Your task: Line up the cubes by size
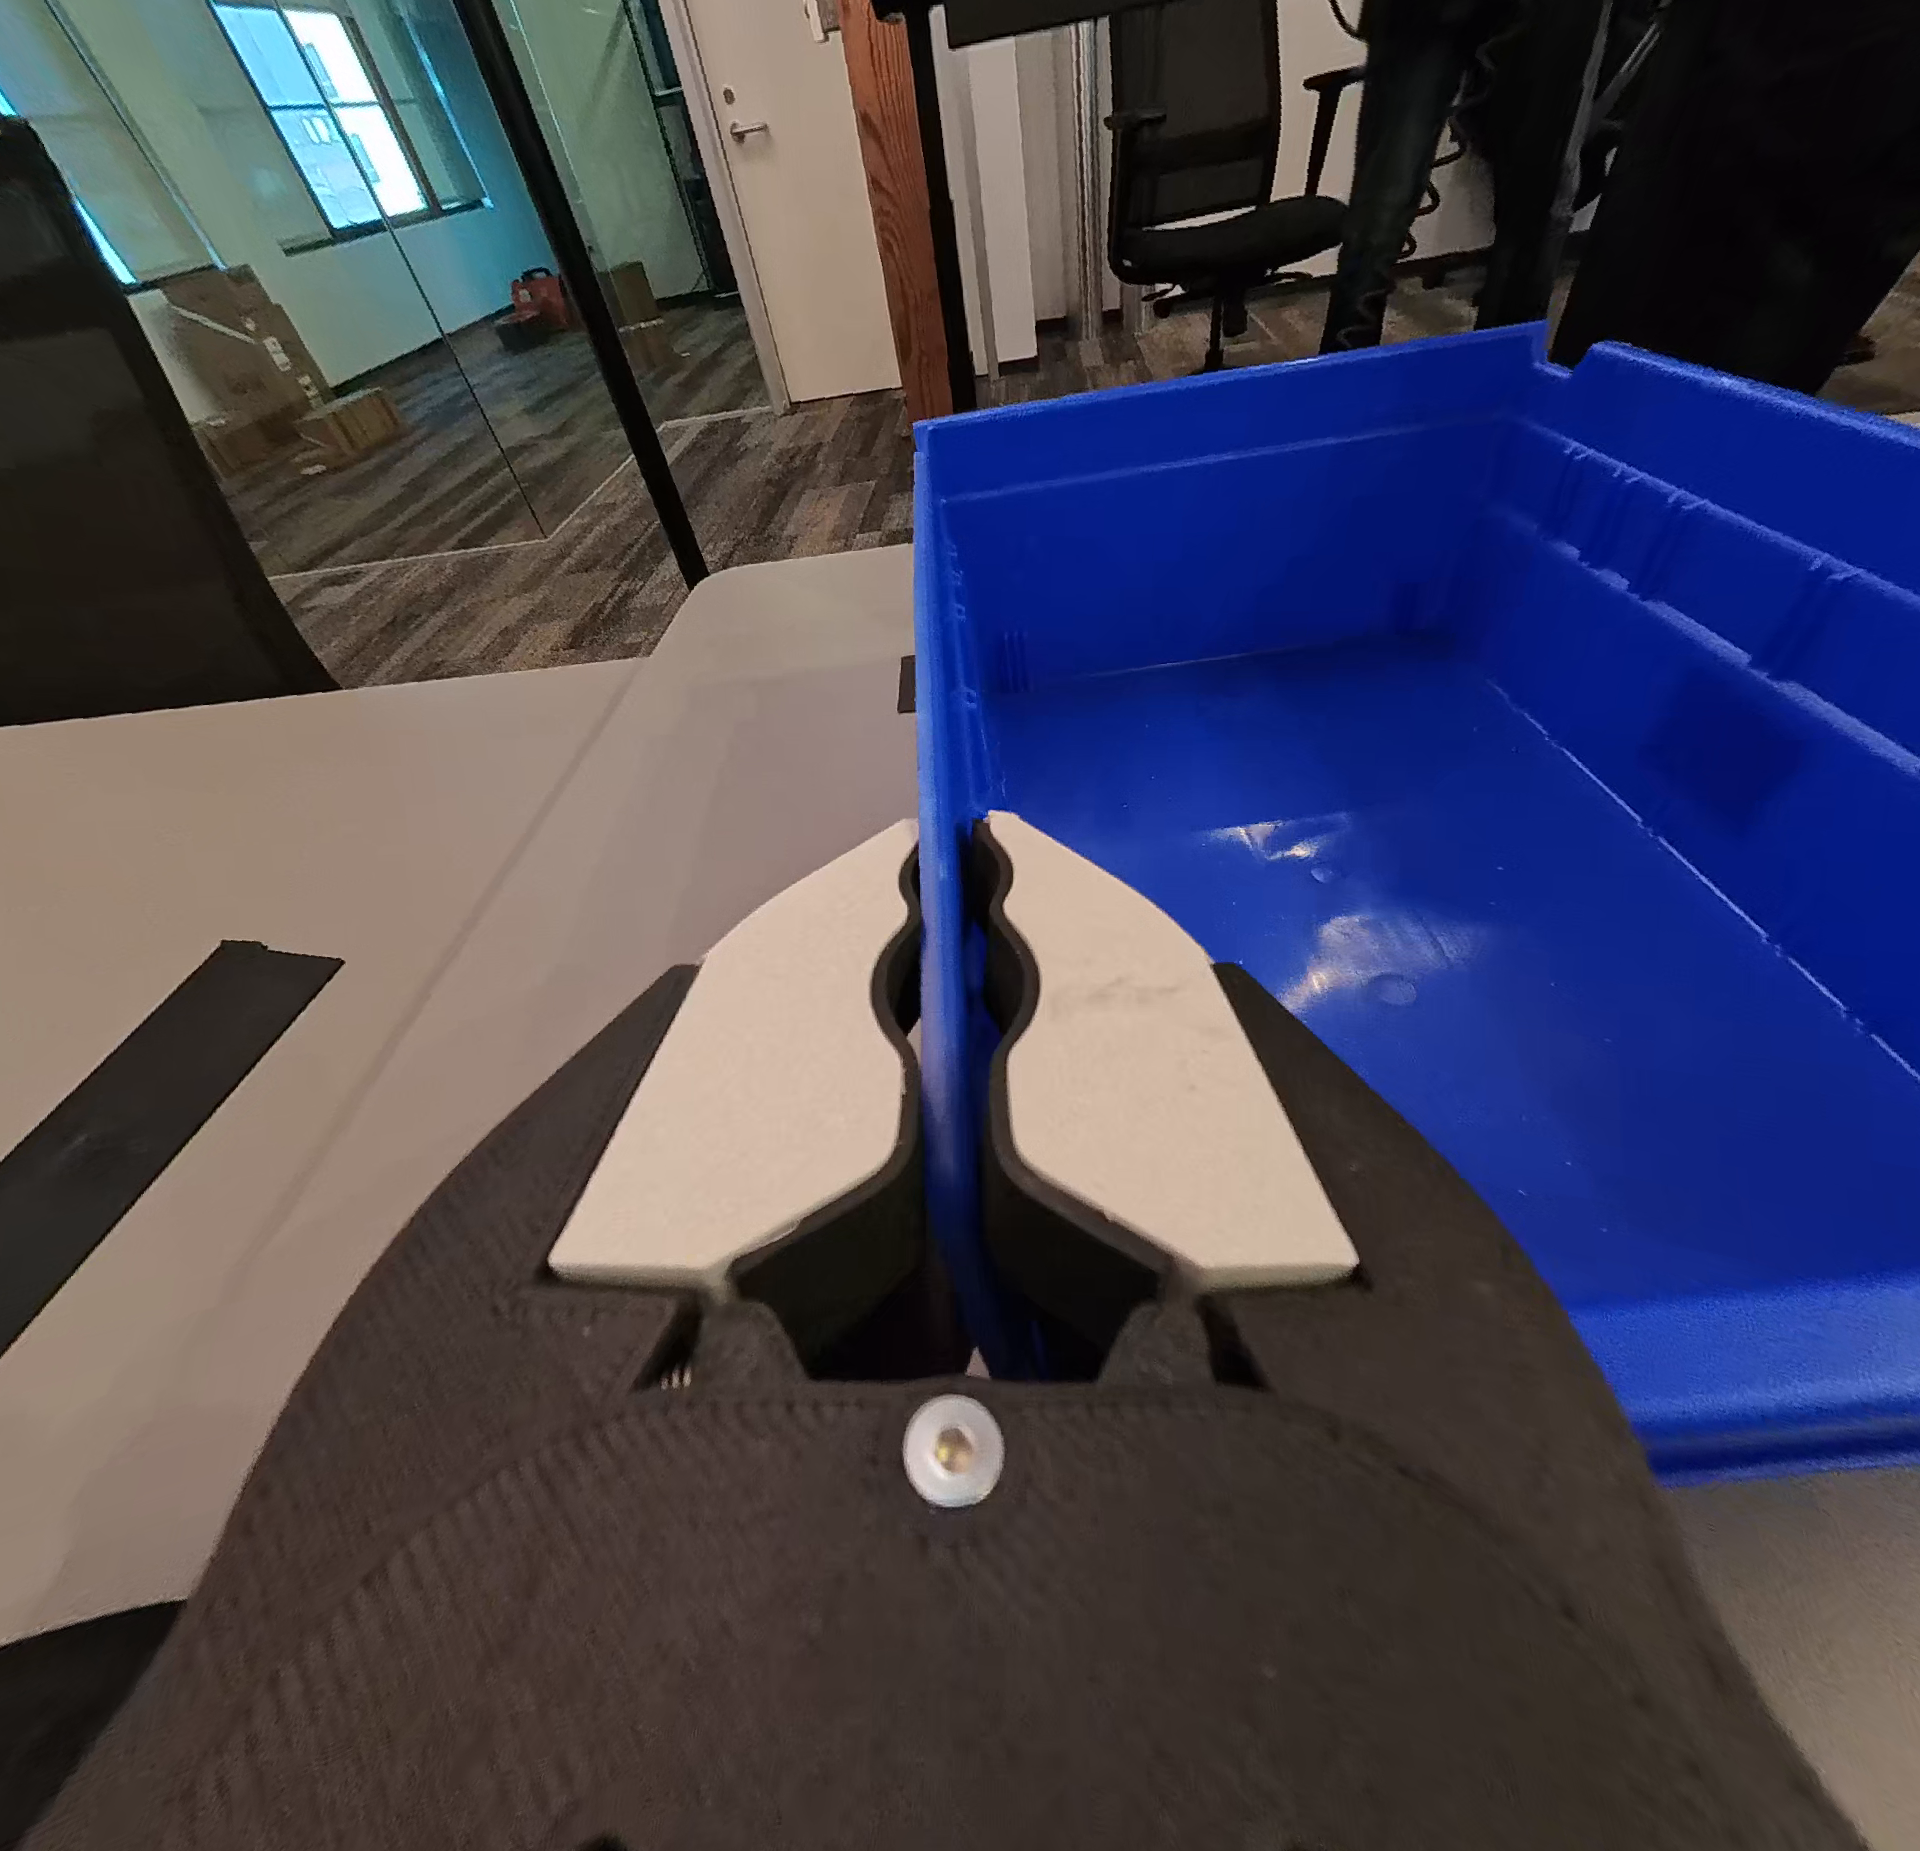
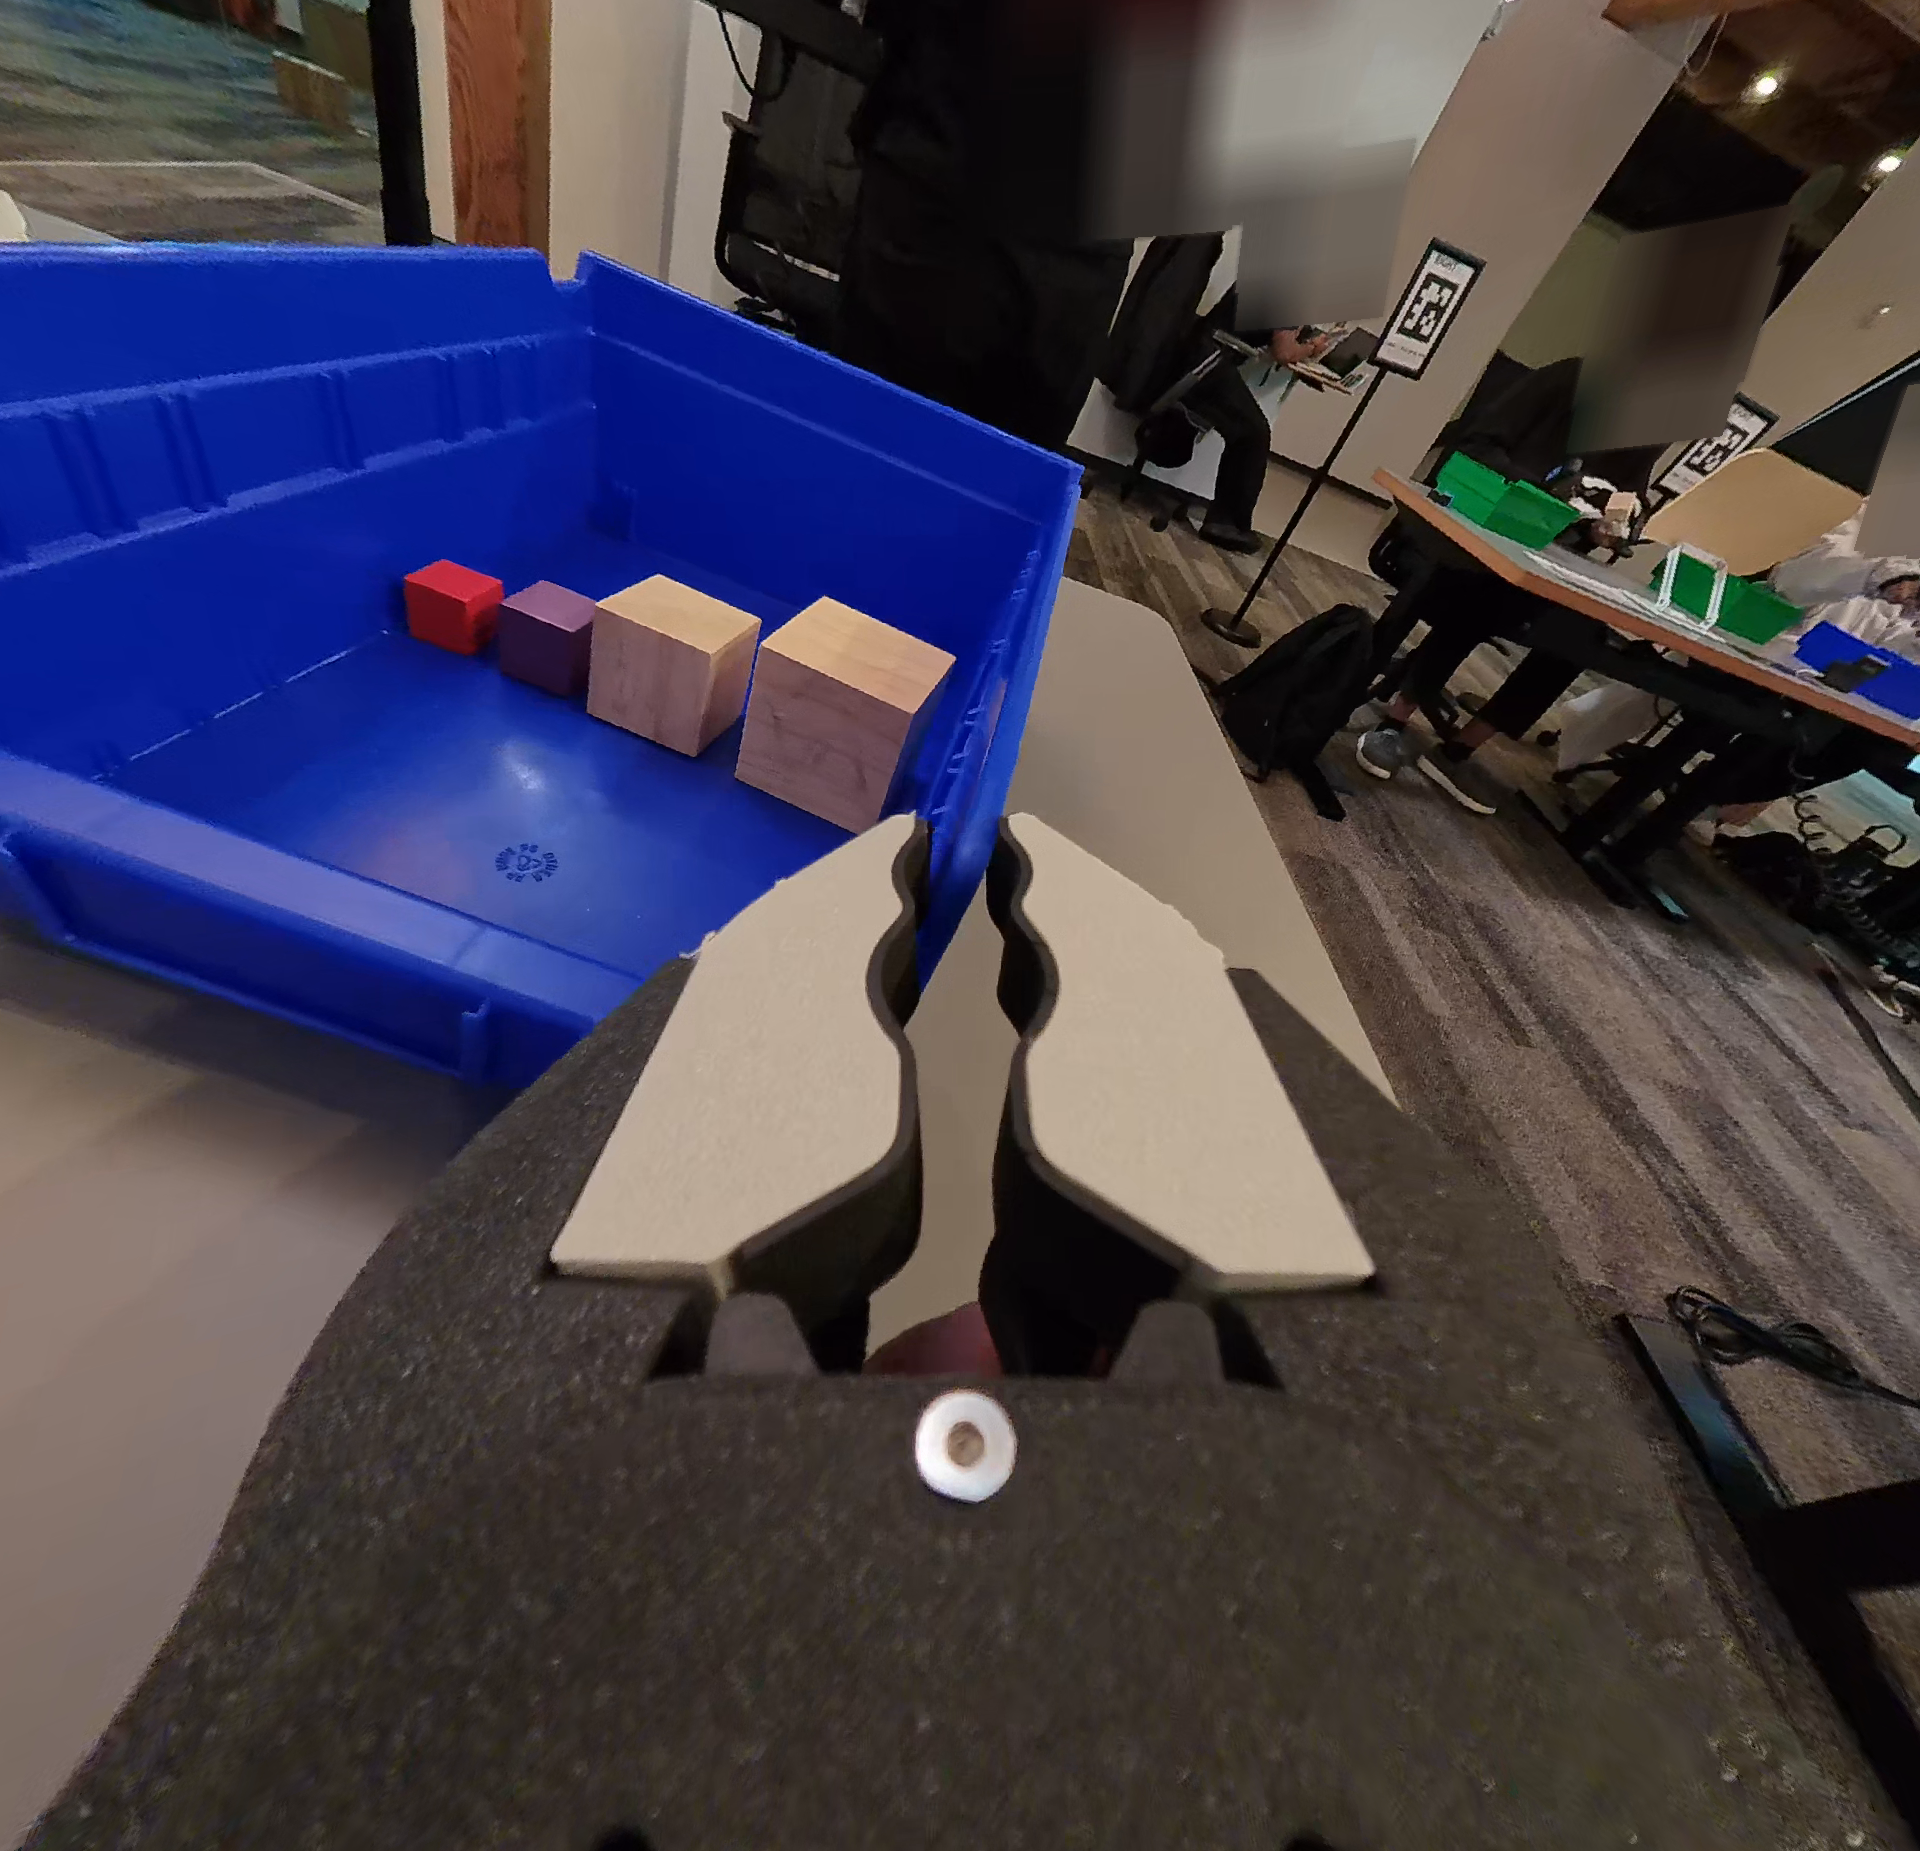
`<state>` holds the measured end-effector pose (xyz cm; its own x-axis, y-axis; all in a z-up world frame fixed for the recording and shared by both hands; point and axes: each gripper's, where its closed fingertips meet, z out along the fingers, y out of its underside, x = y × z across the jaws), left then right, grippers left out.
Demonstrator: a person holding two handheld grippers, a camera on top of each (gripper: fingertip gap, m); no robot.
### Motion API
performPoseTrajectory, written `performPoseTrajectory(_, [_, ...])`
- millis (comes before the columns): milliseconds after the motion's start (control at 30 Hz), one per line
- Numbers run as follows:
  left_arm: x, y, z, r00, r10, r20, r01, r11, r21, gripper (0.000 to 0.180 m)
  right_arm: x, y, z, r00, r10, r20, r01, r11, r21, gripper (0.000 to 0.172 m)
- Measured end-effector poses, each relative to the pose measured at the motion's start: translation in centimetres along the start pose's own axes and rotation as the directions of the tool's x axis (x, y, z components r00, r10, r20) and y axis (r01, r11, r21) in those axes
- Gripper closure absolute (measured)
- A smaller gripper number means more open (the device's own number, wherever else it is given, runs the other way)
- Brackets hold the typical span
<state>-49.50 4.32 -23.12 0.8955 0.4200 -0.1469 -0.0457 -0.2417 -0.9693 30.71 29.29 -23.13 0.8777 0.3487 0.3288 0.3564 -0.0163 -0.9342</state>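
4 cubes (image 2: 665, 658) stand in a row in the blue bin (image 2: 312, 430), whose side wall the tongs (image 2: 956, 835) straddle.

- An open office used as a work or test space
- Glass partition walls (image 1: 343, 243) fill the upper left of the left wrist view, with cardboard boxes (image 1: 312, 409) on the floor behind them
- A black mesh office chair (image 1: 1226, 191) at upper right
- Patterned carpet tiles (image 2: 1558, 1022) at right of the right wrist view
- A desk (image 2: 1662, 575) with green bins (image 2: 1507, 502) at far right
- A marker sign on a stand (image 2: 1434, 305)
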Motion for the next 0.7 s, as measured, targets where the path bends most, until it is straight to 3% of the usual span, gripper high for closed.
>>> performPoseTrajectory(567, [-0.3, -0.3, -0.3, 1.000, 0.003, 0.011, -0.003, 1.000, 0.013, 0.176, -2.1, -0.1, -3.8, 0.997, 0.047, 0.063, -0.047, 0.999, -0.003, 0.162])
performPoseTrajectory(700, [-0.3, -0.3, -0.3, 1.000, 0.002, 0.011, -0.003, 1.000, 0.013, 0.176, -1.6, 0.1, -4.4, 0.999, 0.037, -0.022, -0.038, 0.999, -0.028, 0.161])
